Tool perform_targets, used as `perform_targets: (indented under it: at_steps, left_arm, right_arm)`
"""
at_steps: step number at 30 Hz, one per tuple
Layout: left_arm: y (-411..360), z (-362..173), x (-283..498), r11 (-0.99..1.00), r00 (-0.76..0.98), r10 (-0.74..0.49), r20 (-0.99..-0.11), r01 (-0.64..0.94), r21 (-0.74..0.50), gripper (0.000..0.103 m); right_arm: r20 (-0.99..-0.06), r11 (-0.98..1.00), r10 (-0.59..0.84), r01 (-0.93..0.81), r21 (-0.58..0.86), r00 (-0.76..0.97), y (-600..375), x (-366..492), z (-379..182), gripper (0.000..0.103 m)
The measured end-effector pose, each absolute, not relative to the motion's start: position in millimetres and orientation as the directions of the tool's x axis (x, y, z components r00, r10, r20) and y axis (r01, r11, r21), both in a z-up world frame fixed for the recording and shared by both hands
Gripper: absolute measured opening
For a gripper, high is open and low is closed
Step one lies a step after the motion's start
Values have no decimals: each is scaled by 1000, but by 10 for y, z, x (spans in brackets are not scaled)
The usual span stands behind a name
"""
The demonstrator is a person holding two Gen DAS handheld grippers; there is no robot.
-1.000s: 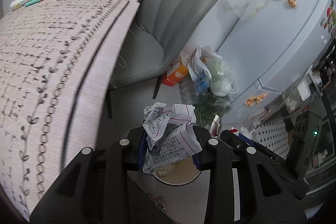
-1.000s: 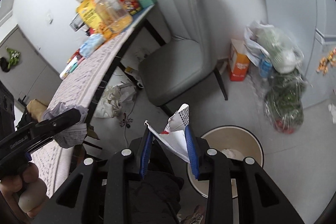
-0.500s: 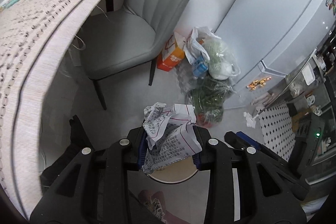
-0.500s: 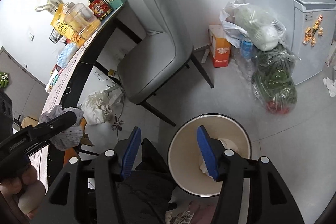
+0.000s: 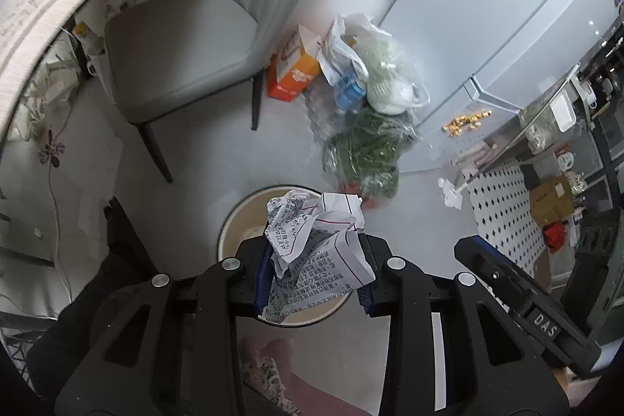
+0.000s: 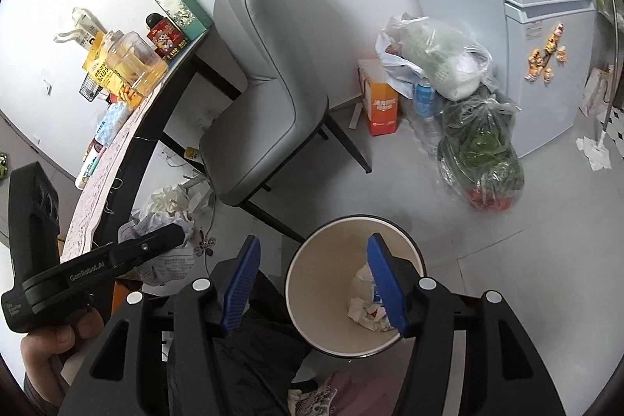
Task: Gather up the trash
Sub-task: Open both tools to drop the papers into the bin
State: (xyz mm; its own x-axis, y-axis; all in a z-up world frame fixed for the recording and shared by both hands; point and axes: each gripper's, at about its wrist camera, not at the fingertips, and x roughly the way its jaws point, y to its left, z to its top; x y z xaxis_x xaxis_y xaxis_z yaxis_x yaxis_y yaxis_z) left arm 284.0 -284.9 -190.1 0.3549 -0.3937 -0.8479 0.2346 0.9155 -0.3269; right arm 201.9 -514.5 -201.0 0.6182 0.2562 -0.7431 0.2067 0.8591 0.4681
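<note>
A crumpled printed paper [image 5: 318, 244] sits clamped between the blue pads of the left gripper [image 5: 312, 273], which hangs directly above a round, cream-lined bin [image 5: 234, 221] on the pale floor. From the right wrist camera, the same wad shows at the left edge, pinched in the left tool, with a hand [image 6: 50, 349] wrapped around its handle.

The right gripper [image 6: 312, 285] stands open and holds nothing; its jaws have just been opening. One blue pad [image 6: 384, 283] hangs over the bin [image 6: 312, 260], the other lies outside the rim on the left. At the bottom of the bin lie scraps [image 6: 364, 307] of white paper, one with red and blue print.

Behind the bin a grey chair [image 6: 265, 104] is pushed against a table [image 6: 117, 158] covered with a patterned cloth; jars and boxes crowd the table's far end. More crumpled paper [image 6: 167, 199] lies on the floor under the table edge. An orange carton [image 6: 382, 108] and clear bags [image 6: 479, 151] of greens rest beside a pale fridge [image 6: 546, 65].
</note>
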Motion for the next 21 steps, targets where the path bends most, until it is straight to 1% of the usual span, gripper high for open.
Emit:
perform_targets:
  at_steps: [3, 7, 13, 16, 18, 19, 20, 21]
  left_arm:
    - [-3017, -2019, 2890, 913, 323, -390, -863, 260, -315, 34]
    - [-3154, -2096, 2925, 903, 294, -406, -865, 271, -332, 35]
    - [-3138, -2134, 2913, 888, 272, -434, -859, 291, -357, 35]
    - [-3122, -2174, 2923, 877, 250, -455, -855, 295, -380, 38]
    - [-3137, -2197, 2940, 873, 243, -460, -854, 297, -386, 49]
    - [-3142, -2206, 2944, 875, 245, -457, -855, 293, -384, 60]
    - [-3143, -2212, 2948, 866, 243, -477, -844, 292, -405, 66]
    - [-3154, -2212, 2953, 856, 236, -496, -836, 295, -425, 70]
  right_arm:
    - [-752, 856, 243, 229, 463, 613, -5206, 1977, -2025, 58]
    - [-755, 855, 218, 253, 453, 618, -5308, 1946, -1973, 58]
    - [-745, 857, 184, 267, 442, 641, -5411, 1864, -1862, 58]
    - [-749, 849, 188, 278, 450, 636, -5402, 1819, -1894, 58]
    - [-750, 849, 191, 277, 450, 634, -5367, 1809, -1903, 58]
    - [-750, 849, 193, 275, 451, 633, -5358, 1810, -1909, 58]
    - [-750, 849, 195, 274, 451, 632, -5356, 1810, -1914, 58]
    - [-750, 849, 195, 274, 452, 632, -5363, 1811, -1914, 58]
